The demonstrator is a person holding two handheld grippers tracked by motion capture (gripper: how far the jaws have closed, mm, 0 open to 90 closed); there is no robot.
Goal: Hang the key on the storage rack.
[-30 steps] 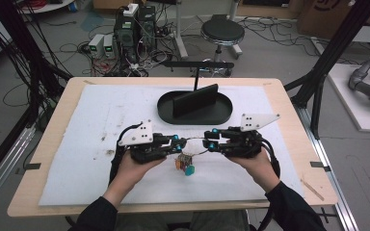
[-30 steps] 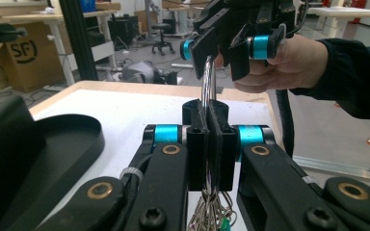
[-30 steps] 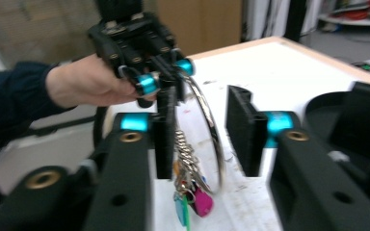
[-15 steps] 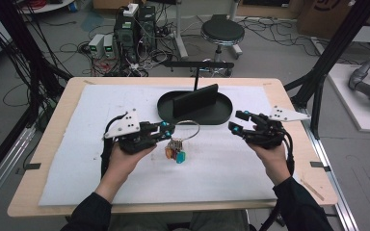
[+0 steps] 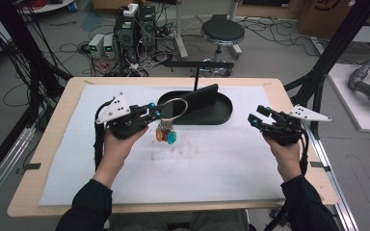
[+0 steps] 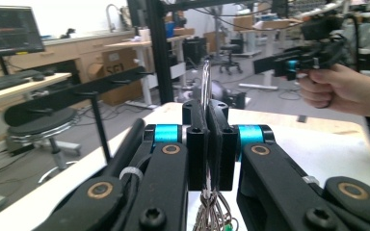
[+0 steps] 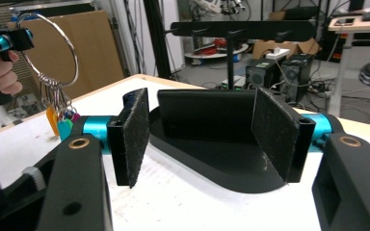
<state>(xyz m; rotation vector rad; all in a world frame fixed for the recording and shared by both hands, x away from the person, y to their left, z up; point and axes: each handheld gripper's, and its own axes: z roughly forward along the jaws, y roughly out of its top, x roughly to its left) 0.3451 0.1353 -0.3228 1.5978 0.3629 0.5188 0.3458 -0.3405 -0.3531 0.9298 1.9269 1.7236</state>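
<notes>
The left gripper (image 5: 155, 113) pinches the key ring (image 5: 175, 109) tight, so the keys (image 5: 165, 134) hang free. The right gripper (image 5: 259, 117) has just opened wide and holds nothing.

Left gripper (image 5: 155, 113): black body, cyan cylinders at the jaw bases, brass-coloured pivot pins, black hex screws, white cable tie, grey three-cornered plate on top, black cable trailing. Right gripper (image 5: 256, 117): same build, rough dark pads (image 7: 138, 135). Person wears black sleeves (image 5: 89, 207).

Left gripper (image 5: 150, 111) clamped tight; right gripper (image 5: 259, 117), jaws just opening, holds nothing.
</notes>
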